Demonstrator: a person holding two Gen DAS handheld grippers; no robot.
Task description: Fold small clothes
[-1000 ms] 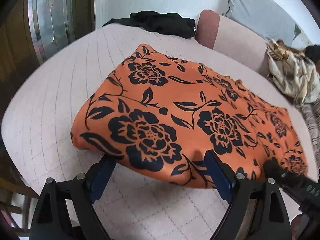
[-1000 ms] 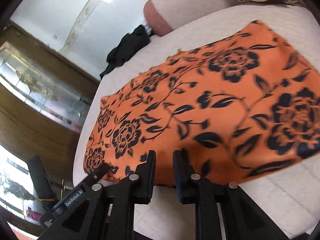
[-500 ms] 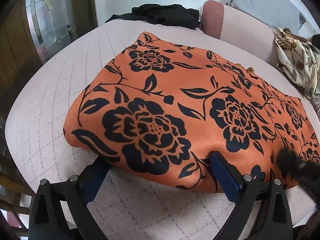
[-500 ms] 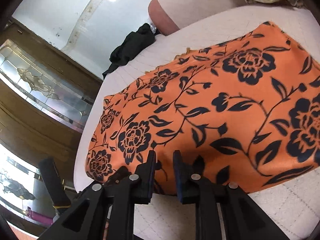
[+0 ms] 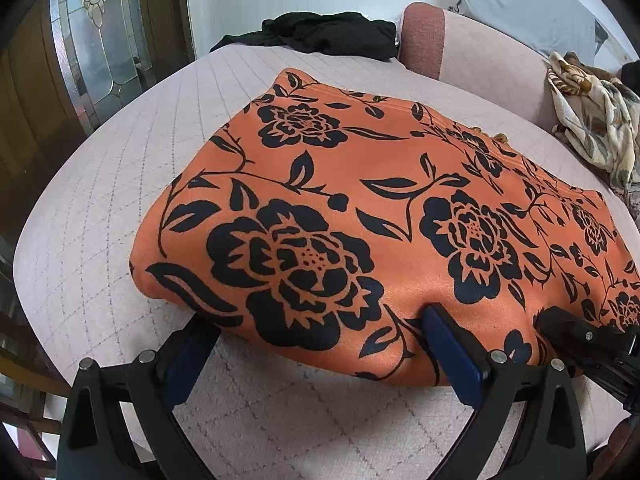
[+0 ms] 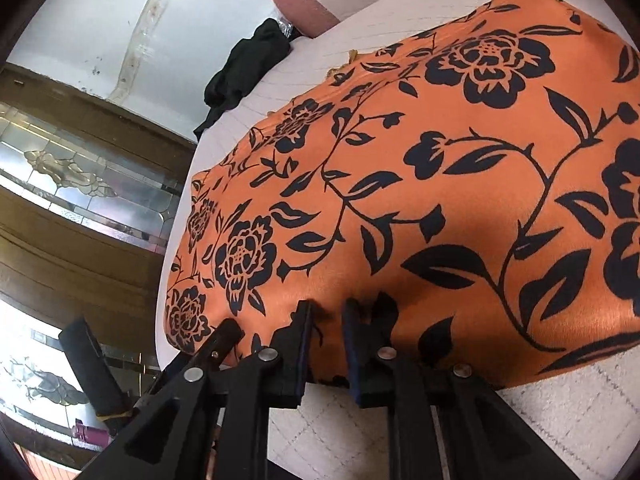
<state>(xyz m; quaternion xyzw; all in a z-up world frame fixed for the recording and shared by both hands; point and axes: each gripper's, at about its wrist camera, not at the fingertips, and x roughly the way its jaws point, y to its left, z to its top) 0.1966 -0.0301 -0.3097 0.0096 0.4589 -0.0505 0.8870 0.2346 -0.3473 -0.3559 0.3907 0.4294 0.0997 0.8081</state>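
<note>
An orange garment with black flowers (image 5: 360, 184) (image 6: 440, 160) lies folded flat on a pale quilted surface (image 5: 100, 200). My left gripper (image 5: 320, 330) stands wide open at the garment's near edge; its blue-padded fingertips (image 5: 440, 328) touch the hem, one at each side of a large flower, and nothing is pinched. My right gripper (image 6: 328, 320) is further along the same edge, shut on a small pucker of the orange hem that shows between its narrow jaws. Its dark tip (image 5: 560, 322) appears at the right of the left wrist view.
A black garment (image 5: 332, 34) (image 6: 244, 68) lies at the far edge of the surface beside a pink bolster (image 5: 424, 36). A beige patterned cloth (image 5: 592, 128) is heaped at the right. A wooden door with leaded glass (image 5: 100, 52) stands to the left.
The left gripper's jaws spread a little wider and it moved closer to the garment's near edge. The right gripper sank slightly toward the hem, with its narrow gap unchanged.
</note>
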